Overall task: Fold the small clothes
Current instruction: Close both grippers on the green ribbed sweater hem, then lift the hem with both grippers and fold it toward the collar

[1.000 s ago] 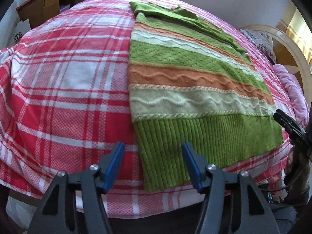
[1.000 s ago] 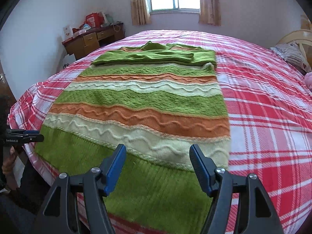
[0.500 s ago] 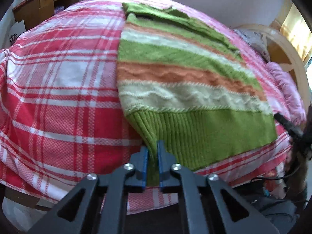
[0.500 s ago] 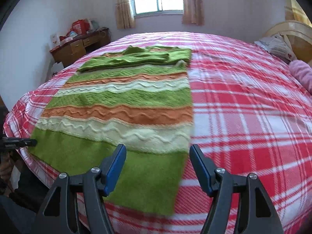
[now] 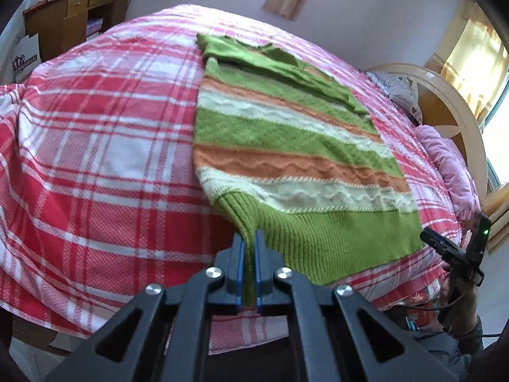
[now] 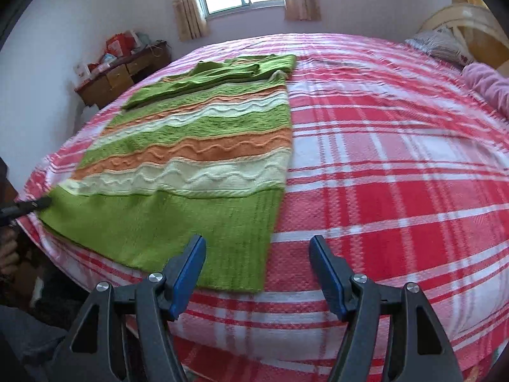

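The left claw [image 5: 249,264] pinches the green, orange and cream striped knitted sweater's [image 5: 286,146] hem corner; the right claw [image 6: 257,273], wide and empty, should grab its near corner level before lifting.

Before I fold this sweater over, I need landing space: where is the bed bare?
Bare plaid bedspread lies between the sweater and the pillows, and again on its other side toward the desk. The sweater's far end carries the folded sleeves.

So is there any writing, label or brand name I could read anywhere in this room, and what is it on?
Nothing here can be read.
White bag beside the desk: a dark crest and a line of print, too blurred to read.
Red boxes on the desk: markings too small to read.
Striped sweater and plaid bedspread: no text or label showing.
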Motion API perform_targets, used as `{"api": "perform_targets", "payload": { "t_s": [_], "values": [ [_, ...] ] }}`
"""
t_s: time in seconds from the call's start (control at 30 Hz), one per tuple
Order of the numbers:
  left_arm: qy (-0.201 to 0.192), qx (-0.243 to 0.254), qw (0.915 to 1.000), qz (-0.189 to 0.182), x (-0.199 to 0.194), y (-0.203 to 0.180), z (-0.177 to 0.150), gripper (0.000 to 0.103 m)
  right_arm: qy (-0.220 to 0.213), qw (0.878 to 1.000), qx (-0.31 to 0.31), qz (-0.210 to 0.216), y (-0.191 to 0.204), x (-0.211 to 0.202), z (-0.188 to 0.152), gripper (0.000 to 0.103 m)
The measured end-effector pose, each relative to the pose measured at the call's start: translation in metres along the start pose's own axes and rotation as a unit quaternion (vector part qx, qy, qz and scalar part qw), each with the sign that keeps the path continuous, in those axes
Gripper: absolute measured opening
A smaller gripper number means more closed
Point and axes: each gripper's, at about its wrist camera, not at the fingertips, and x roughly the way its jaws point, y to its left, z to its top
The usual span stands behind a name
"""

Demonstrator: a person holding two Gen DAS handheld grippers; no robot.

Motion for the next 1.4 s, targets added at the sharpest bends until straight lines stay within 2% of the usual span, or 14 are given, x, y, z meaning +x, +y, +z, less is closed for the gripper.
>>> {"api": "perform_targets", "payload": {
  "t_s": [0.07,0.1,0.17,0.2,0.27,0.3,0.4,0.47,0.5,0.53,0.63,0.87,1.13,1.4],
  "values": [
    [0.007,0.0,1.0,0.003,0.007,0.0,-0.003,0.005,0.002,1.0,0.007,0.013,0.0,0.002,-0.001,0.055],
    [0.01,-0.002,0.9999,0.004,0.01,0.001,-0.005,0.005,0.003,1.0,0.003,0.011,0.002,0.004,-0.002,0.051],
    [0.014,-0.002,0.9999,0.006,0.013,0.0,-0.007,0.005,0.004,1.0,-0.004,0.007,0.003,0.006,-0.004,0.036],
    [0.017,-0.003,0.9998,0.009,0.016,0.001,-0.008,0.005,0.005,1.0,-0.005,0.008,0.002,0.006,-0.005,0.034],
    [0.03,-0.018,0.9993,0.007,0.021,0.004,-0.01,0.005,0.007,1.0,0.001,0.02,-0.001,0.004,-0.005,0.018],
    [0.035,-0.025,0.9991,0.005,0.022,0.006,-0.01,0.007,0.009,1.0,0.004,0.029,-0.002,0.004,-0.005,0.015],
    [0.037,-0.03,0.9989,0.001,0.023,0.01,-0.012,0.009,0.012,0.999,0.015,0.048,-0.005,0.004,-0.005,0.014],
    [0.027,-0.01,0.9996,0.006,0.02,0.006,-0.012,0.005,0.01,0.998,0.032,0.06,-0.009,0.006,-0.006,0.014],
    [0.023,-0.002,0.9997,0.008,0.018,0.004,-0.012,0.005,0.009,0.997,0.034,0.065,-0.011,0.006,-0.006,0.013],
    [0.019,0.001,0.9998,0.005,0.016,0.004,-0.011,0.005,0.005,0.997,0.032,0.068,-0.011,0.004,-0.006,0.006],
    [0.009,-0.004,0.9999,-0.006,0.008,0.008,-0.006,0.005,-0.015,0.994,0.048,0.098,-0.017,-0.006,-0.002,0.005],
    [-0.031,-0.006,0.9991,-0.029,-0.017,0.008,0.012,0.005,-0.065,0.98,0.093,0.164,-0.03,-0.036,0.017,0.004],
    [-0.059,0.017,0.9978,-0.022,-0.026,-0.004,0.04,0.005,-0.088,0.963,0.13,0.22,-0.033,-0.044,0.041,0.004],
    [-0.099,-0.002,0.9946,-0.031,-0.037,-0.003,0.077,0.004,-0.132,0.956,0.126,0.228,-0.034,-0.056,0.083,0.004]
  ]
}}
